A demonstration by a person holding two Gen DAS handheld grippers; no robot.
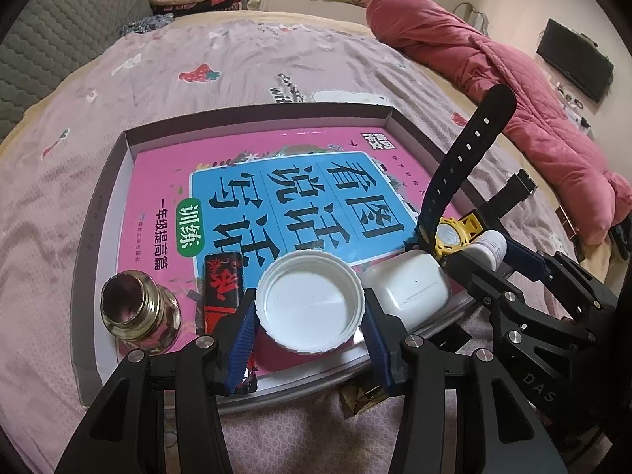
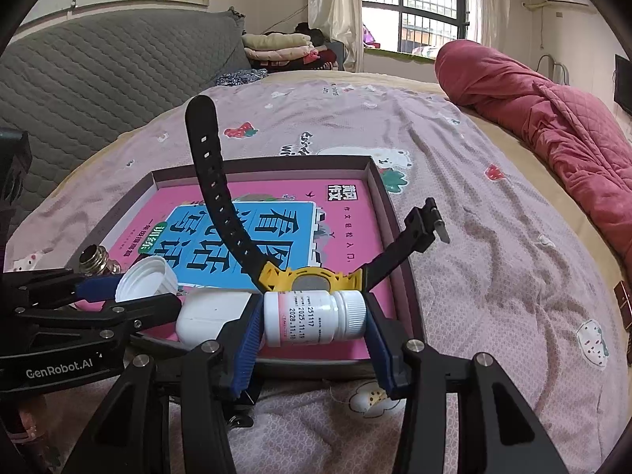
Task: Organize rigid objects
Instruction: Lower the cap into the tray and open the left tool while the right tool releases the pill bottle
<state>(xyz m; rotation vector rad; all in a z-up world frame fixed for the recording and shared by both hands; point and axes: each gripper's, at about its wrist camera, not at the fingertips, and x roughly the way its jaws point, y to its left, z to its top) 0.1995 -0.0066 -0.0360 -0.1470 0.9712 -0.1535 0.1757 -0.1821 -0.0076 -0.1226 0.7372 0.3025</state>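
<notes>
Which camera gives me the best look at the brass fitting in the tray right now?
The left wrist view. There the brass fitting stands whole in the tray's near left corner, threaded mouth up, beside the red and black lighter. The right wrist view shows only its threaded top, small at the left edge behind the left claw.

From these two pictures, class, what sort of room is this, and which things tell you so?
Most likely a bedroom in a home. The tray sits on a bed with a printed sheet, a rolled red quilt lies along its side, and folded blankets are stacked by the window.
</notes>
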